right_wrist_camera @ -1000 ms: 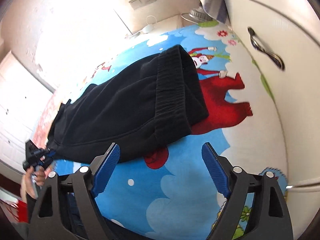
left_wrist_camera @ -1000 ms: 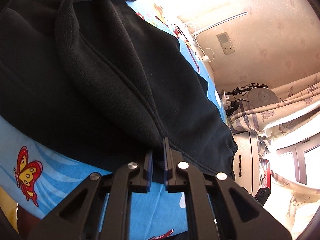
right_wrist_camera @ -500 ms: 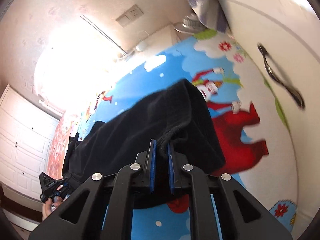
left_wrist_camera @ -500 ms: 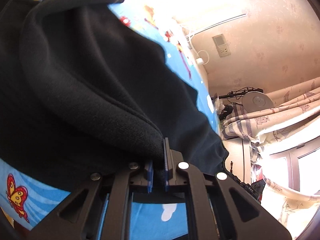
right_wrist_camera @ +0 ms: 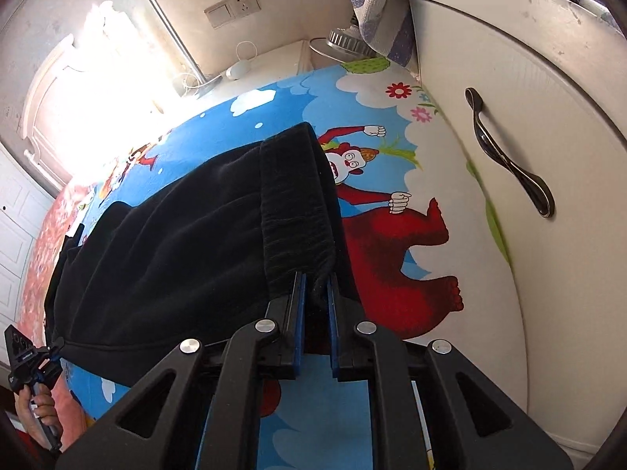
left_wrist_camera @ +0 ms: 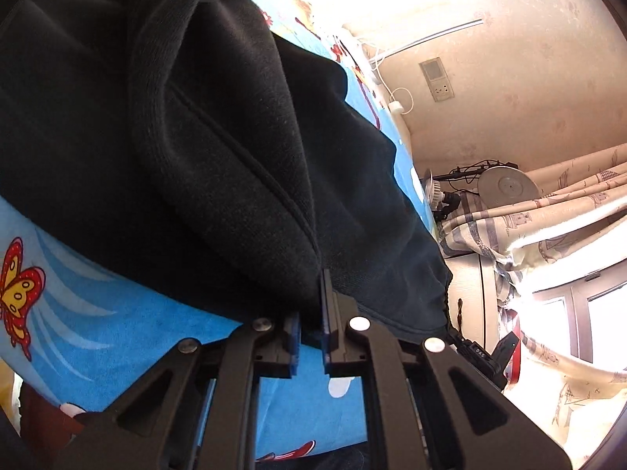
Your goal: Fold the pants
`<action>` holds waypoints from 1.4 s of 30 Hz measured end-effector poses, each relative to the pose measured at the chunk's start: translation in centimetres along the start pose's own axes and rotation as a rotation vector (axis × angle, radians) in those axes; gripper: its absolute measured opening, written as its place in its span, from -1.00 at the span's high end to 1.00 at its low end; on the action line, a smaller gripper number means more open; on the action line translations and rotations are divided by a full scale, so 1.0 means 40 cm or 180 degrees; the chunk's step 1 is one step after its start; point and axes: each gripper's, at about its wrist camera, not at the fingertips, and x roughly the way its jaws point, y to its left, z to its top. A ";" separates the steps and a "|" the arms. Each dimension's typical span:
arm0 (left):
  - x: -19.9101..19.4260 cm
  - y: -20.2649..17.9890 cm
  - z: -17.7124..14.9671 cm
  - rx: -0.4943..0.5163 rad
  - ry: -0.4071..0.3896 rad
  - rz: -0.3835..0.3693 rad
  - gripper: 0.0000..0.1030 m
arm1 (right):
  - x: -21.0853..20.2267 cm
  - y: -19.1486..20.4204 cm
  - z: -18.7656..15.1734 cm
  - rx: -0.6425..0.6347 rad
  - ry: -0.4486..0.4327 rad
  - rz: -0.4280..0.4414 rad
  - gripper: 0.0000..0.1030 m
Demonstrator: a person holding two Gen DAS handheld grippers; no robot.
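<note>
The black pants (right_wrist_camera: 188, 258) lie spread across a bright cartoon-printed sheet (right_wrist_camera: 392, 399) on a bed. Taking the pants as the landmark: their ribbed waistband (right_wrist_camera: 298, 211) runs along the end nearest the white cabinet (right_wrist_camera: 529, 235), and the legs stretch away from it toward the far side of the bed, where the cloth ends at a hem.

The right gripper (right_wrist_camera: 313, 293) has its blue-padded fingers (right_wrist_camera: 298, 313) clamped on the near corner of the waistband; a fold of black fabric is pinched up between the pads. Those jaws have just been closing, and the cloth now sits between them.

The left gripper (left_wrist_camera: 311, 313) grips the opposite end of the pants. Its fingers (left_wrist_camera: 326, 305) are drawn close together on a seam edge of the thick black fabric, which bulges up and over them in a rounded fold. In the right wrist view this same gripper (right_wrist_camera: 35, 356) appears small at the far hem of the pants, held by a person's hand (right_wrist_camera: 39, 403).

Beside the waistband, the sheet shows a red bear figure (right_wrist_camera: 395, 258) and a clown-faced character (right_wrist_camera: 352, 160). Below the leg end, a butterfly print (left_wrist_camera: 15, 286) shows on the blue. Beyond the pants stand a wall with a socket plate (right_wrist_camera: 233, 8), a white charger and cord (right_wrist_camera: 239, 68), and, past the cabinet, patterned curtains (left_wrist_camera: 568, 215) by a bright window.
</note>
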 end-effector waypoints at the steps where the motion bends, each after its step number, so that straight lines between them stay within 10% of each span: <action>1: 0.003 0.001 -0.002 0.0014 0.0000 0.0033 0.85 | 0.018 -0.001 -0.008 -0.0027 0.0054 -0.0074 0.79; 6: 0.019 0.035 -0.021 -0.0053 0.0089 0.0111 0.66 | 0.003 0.017 -0.029 -0.0107 -0.0072 -0.0598 0.68; 9: -0.022 0.022 -0.015 0.0083 0.0045 0.0171 0.19 | -0.069 0.062 -0.032 -0.0242 -0.0491 -0.1266 -0.09; 12: -0.103 0.005 0.024 0.0294 -0.0286 0.0470 0.03 | -0.107 0.143 -0.043 -0.0477 -0.0764 -0.1023 -0.40; 17: -0.156 -0.076 0.168 0.0970 -0.0898 0.1619 -0.14 | -0.017 0.305 -0.084 -0.0938 -0.0767 -0.0898 -0.56; 23: 0.093 -0.137 0.343 0.1930 -0.0578 0.2978 -0.33 | 0.116 0.353 -0.144 -0.0975 -0.0385 -0.1012 -0.58; 27: 0.177 -0.058 0.465 0.1710 -0.0232 0.3330 0.24 | 0.113 0.337 -0.146 -0.0939 -0.0378 -0.0947 -0.60; 28: 0.167 -0.051 0.481 0.1668 -0.0219 0.3306 0.64 | 0.115 0.338 -0.141 -0.0941 -0.0355 -0.0953 -0.62; 31: 0.004 -0.063 0.487 0.1273 -0.0759 0.2784 0.79 | 0.117 0.339 -0.143 -0.0969 -0.0343 -0.0969 -0.64; 34: -0.297 0.048 0.410 0.0186 -0.1626 0.2092 0.80 | 0.118 0.332 -0.149 -0.0923 -0.0360 -0.0929 -0.65; 37: -0.446 0.298 0.290 -0.0995 -0.1756 0.1610 0.80 | 0.119 0.332 -0.148 -0.0913 -0.0358 -0.0911 -0.66; 41: -0.496 0.438 0.186 -0.1175 -0.1744 0.1362 0.63 | 0.120 0.331 -0.140 -0.0988 -0.0290 -0.0861 -0.67; 42: -0.509 0.443 0.177 -0.1123 -0.1782 0.1318 0.26 | 0.121 0.330 -0.139 -0.0988 -0.0286 -0.0850 -0.68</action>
